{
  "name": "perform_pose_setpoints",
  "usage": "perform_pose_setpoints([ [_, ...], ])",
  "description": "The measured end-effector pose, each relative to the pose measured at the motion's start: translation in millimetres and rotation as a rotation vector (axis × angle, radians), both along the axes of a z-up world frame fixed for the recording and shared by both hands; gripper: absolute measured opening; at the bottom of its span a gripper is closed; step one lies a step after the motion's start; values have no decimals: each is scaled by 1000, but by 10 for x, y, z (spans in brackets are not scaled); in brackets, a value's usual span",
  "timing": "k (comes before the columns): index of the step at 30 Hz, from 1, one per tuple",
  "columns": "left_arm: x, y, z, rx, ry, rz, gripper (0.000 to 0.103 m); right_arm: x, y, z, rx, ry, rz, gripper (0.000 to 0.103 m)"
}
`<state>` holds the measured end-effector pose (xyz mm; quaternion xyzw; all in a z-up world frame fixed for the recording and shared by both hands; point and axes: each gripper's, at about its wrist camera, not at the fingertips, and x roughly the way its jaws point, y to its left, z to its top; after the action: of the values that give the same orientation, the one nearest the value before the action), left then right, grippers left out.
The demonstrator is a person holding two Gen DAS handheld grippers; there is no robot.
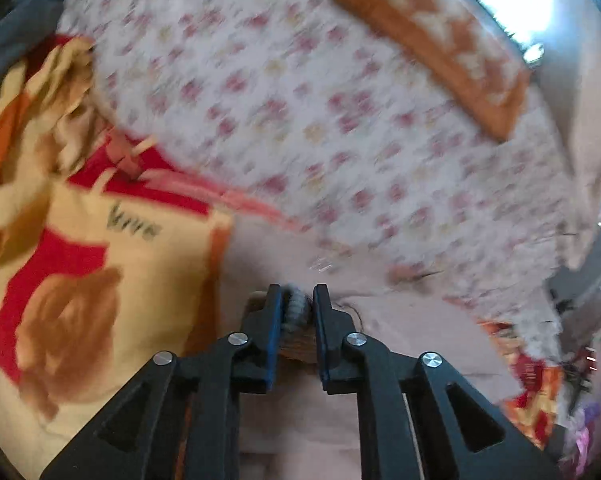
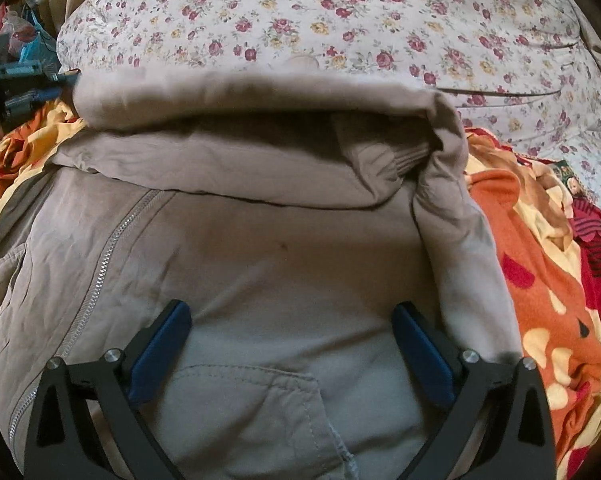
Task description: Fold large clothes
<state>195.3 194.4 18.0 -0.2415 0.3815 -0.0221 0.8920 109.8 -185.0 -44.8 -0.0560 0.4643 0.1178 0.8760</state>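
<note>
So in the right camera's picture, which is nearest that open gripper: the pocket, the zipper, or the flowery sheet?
1. Stitched beige jacket pocket: right between the right gripper fingers, nearest.
2. Silver metal zipper: off to the left, running up the jacket.
3. Cream floral bedsheet: farthest, beyond the jacket's folded-over top edge.

Right gripper (image 2: 292,320): jaws spread wide, blue pads (image 2: 160,352) at 7 and 5 o'clock, nothing between them.
Beige jacket (image 2: 260,248): centre of view, under the gripper; zipper (image 2: 100,268) running at 9 o'clock, pocket flap (image 2: 256,380) at 6 o'clock, upper part folded over.
Floral sheet (image 2: 340,20): 12 o'clock.
Orange-red blanket (image 2: 548,300): 3 o'clock, beside the jacket.
</note>
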Motion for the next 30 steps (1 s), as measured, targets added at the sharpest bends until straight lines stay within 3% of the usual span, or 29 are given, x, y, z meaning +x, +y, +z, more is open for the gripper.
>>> perform_pose_setpoints([
  [3, -58, 137, 10, 32, 10, 107, 9, 14, -22, 36, 10, 17, 4, 99],
  [4, -114, 190, 79, 41, -22, 145, 9, 29, -51, 83, 18, 18, 1, 94],
  [5, -166, 217, 149, 54, -54, 176, 9, 26, -88, 147, 34, 0, -10, 81],
  [6, -233, 221, 246, 67, -107, 201, 9, 26, -169, 261, 68, -43, -36, 78],
  [8, -279, 114, 367, 66, -187, 176, 9, 24, -338, 513, 111, -167, -113, 78],
  [10, -254, -145, 453, 89, -251, 71, 11, 98, -478, 810, 103, -296, -187, 77],
  [11, -199, -338, 451, 114, -257, -4, 14, 182, -513, 930, 85, -332, -208, 71],
  [12, -124, -519, 409, 125, -243, -79, 14, 266, -526, 995, 78, -339, -213, 53],
  [14, -21, -744, 291, 134, -198, -160, 14, 534, -525, 1036, 89, -296, -200, 32],
  [15, 62, -842, 152, 166, -126, -185, 14, 636, -518, 1004, 98, -270, -193, 24],
  [19, 248, -707, -313, 252, 130, -76, 14, 932, -506, 540, 70, -116, -207, 19],
  [20, 269, -595, -442, 234, 178, -43, 14, 949, -529, 422, 59, -79, -213, 18],
  [22, 234, -512, -493, 183, 164, -32, 15, 1003, -557, 175, 42, 10, -198, 15],
  [25, 197, -666, -465, 288, 156, -44, 15, 977, -574, 90, -12, -3, -180, 15],
  [30, 171, -678, -468, 308, 156, -54, 15, 986, -554, 97, -34, 13, -173, 17],
])
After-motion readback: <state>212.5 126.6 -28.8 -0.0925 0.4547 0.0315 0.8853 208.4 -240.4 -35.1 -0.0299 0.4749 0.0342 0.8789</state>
